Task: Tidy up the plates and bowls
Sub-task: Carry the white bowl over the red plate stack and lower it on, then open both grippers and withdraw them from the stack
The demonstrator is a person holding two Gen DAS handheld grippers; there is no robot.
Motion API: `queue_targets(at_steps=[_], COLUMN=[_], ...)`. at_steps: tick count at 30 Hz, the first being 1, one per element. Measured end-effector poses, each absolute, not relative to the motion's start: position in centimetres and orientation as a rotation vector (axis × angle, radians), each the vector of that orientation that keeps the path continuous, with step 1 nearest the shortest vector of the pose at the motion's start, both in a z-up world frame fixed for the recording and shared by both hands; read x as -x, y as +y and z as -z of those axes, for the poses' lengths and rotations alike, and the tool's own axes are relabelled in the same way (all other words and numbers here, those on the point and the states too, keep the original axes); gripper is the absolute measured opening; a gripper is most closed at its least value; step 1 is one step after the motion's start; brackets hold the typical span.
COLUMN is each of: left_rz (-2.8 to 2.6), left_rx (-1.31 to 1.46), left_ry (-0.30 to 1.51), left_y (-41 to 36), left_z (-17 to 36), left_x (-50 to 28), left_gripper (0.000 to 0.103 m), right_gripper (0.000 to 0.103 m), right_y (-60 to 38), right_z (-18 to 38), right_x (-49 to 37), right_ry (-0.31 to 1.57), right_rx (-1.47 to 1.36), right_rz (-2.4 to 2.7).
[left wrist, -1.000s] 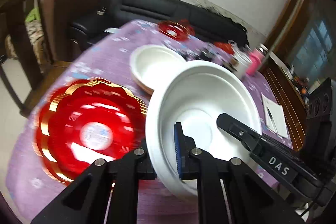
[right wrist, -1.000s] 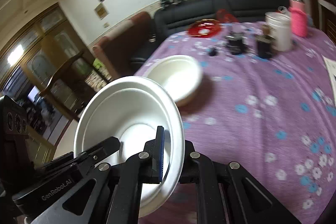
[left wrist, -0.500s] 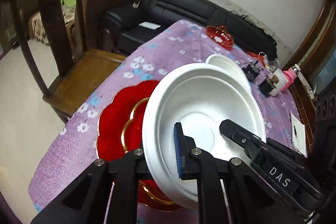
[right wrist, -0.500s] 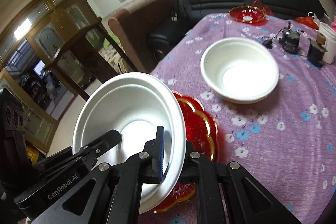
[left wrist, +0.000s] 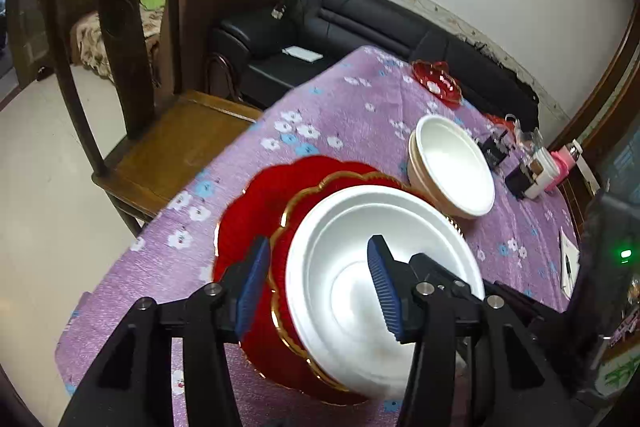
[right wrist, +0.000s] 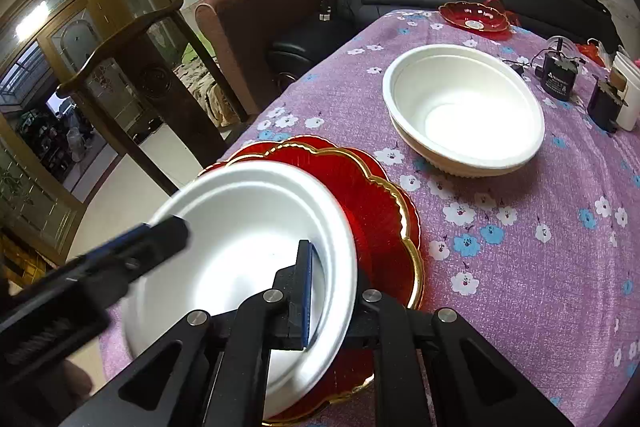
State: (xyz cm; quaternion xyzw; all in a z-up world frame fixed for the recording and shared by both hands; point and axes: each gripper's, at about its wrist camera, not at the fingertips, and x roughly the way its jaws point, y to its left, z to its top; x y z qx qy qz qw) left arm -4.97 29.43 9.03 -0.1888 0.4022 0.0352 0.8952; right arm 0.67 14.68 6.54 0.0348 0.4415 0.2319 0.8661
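Observation:
A white foam plate (left wrist: 360,291) (right wrist: 248,227) lies on stacked red gold-rimmed plates (left wrist: 256,211) (right wrist: 376,203) at the near table edge. My left gripper (left wrist: 316,279) is open, its jaws spread either side of the white plate's near rim. My right gripper (right wrist: 332,287) is shut on the white plate's rim. The left gripper's finger (right wrist: 132,255) shows over the plate in the right wrist view. A white bowl (left wrist: 452,167) (right wrist: 464,111), nested in another, stands further back.
A purple flowered tablecloth (right wrist: 520,227) covers the table. A small red dish (right wrist: 474,17) (left wrist: 436,83) sits at the far end. Black gadgets (right wrist: 558,77), a white cup and a pink bottle (left wrist: 562,163) stand far right. A wooden chair (left wrist: 132,99) and black sofa stand beyond the left edge.
The white plate has come down onto the red plates. My left gripper has opened and let go of its rim. The right gripper still holds it.

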Motion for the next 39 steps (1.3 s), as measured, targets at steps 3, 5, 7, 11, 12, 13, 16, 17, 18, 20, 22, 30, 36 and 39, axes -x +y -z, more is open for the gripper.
queue_targets(at_steps=[3,5,7,11,12,13,16,17,18,20,22,30,36,39], left_rz=[-0.068,-0.060,-0.053,-0.035,-0.028,-0.020,-0.006,-0.001,0.004,0.023,0.042,0.121,0.179,0.216], left_rx=[0.402,0.412,0.419,0.421,0.420,0.420,0.414,0.406,0.399,0.378,0.358,0.286,0.221,0.172], left_ry=[0.799,0.774,0.747,0.714,0.709,0.703,0.687,0.682,0.679,0.674,0.675,0.699,0.732,0.748], left_y=[29.6,29.6,29.4,28.7,28.4,28.1,27.2,26.7,26.3,25.0,23.8,18.7,14.9,12.7], left_z=[-9.9,-10.5,-11.2,-12.3,-12.5,-12.7,-13.3,-13.5,-13.6,-13.9,-14.0,-13.9,-13.4,-12.9], left_x=[5.9,6.7,7.6,9.1,9.5,10.0,10.9,11.2,11.5,12.0,12.3,13.1,13.2,13.3], left_gripper=[0.052,0.057,0.061,0.069,0.071,0.072,0.074,0.074,0.074,0.075,0.075,0.075,0.075,0.075], right_gripper=[0.011,0.011,0.012,0.020,0.023,0.029,0.043,0.045,0.046,0.047,0.049,0.050,0.050,0.050], right_y=[14.6,14.3,13.9,12.6,12.3,11.8,10.4,10.1,9.7,8.7,7.8,2.4,-1.5,-3.3], right_z=[-7.0,-7.4,-8.0,-9.5,-9.9,-10.5,-11.7,-11.9,-12.1,-12.4,-12.4,-11.8,-11.1,-10.7], right_x=[-0.4,-0.2,0.1,1.2,1.4,1.9,2.9,3.1,3.4,4.0,4.4,5.4,5.9,5.9], right_ry=[0.888,0.873,0.853,0.799,0.788,0.767,0.728,0.720,0.714,0.704,0.703,0.708,0.717,0.725], right_rx=[-0.083,-0.103,-0.113,-0.132,-0.136,-0.141,-0.153,-0.154,-0.154,-0.160,-0.169,-0.222,-0.251,-0.260], right_rz=[-0.473,-0.470,-0.461,-0.456,-0.455,-0.452,-0.450,-0.449,-0.448,-0.444,-0.437,-0.373,-0.316,-0.287])
